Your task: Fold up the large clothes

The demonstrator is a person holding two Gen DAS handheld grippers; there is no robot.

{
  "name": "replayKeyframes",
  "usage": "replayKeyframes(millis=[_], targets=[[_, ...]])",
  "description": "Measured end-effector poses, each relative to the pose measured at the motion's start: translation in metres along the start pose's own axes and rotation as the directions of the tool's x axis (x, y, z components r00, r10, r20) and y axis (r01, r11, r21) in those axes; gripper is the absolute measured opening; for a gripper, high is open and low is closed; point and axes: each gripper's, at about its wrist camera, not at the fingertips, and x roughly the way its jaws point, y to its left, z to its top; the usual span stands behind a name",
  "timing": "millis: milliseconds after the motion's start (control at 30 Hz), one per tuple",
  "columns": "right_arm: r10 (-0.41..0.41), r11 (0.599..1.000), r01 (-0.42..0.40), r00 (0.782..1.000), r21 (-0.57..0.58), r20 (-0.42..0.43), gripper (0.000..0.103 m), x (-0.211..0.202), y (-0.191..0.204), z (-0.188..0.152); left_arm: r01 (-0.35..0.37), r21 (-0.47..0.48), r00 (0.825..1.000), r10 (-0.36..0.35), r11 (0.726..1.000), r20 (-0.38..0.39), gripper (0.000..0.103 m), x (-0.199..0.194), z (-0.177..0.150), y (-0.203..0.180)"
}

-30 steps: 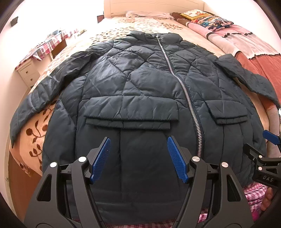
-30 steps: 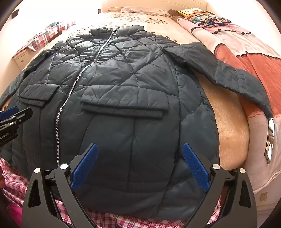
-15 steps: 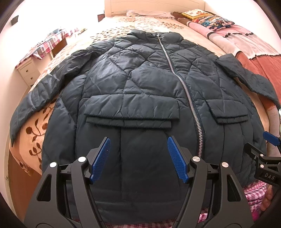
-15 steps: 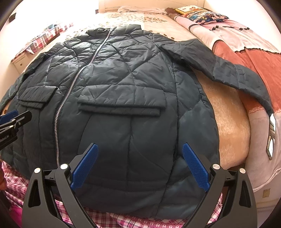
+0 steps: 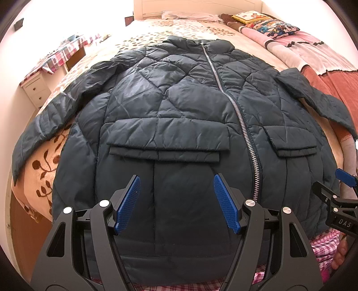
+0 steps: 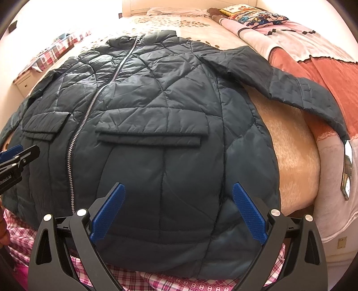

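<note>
A dark teal quilted jacket (image 5: 179, 107) (image 6: 156, 100) lies flat and zipped on the bed, front up, collar at the far end, both sleeves spread outward. My left gripper (image 5: 176, 201) hovers open above the hem, left of the zipper (image 5: 250, 143), below the left flap pocket. My right gripper (image 6: 177, 212) hangs open over the hem below the other flap pocket (image 6: 152, 132). Nothing sits between either pair of blue pads. The right gripper also shows at the right edge of the left wrist view.
The bed (image 5: 143, 38) has a leaf-patterned cover. Pink and orange blankets (image 6: 313, 51) and pillows (image 5: 266, 21) lie along its right side. A white nightstand (image 5: 35, 89) stands at the left. A person's plaid clothing (image 6: 138, 277) shows below the hem, near the bed's front edge.
The views have shifted a little: the jacket sits slightly lower in the frames now. Both grippers remain open over the hem, and the jacket itself lies as before.
</note>
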Motion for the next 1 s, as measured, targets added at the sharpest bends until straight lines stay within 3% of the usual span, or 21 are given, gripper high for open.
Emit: replayKeyframes(millis=[1000], targets=[[0.009, 0.999, -0.009, 1.000, 0.053, 0.001, 0.094, 0.003, -0.014, 0.003, -0.003, 0.000, 1.000, 0.003, 1.000, -0.005, 0.071, 0.002, -0.002, 0.002]])
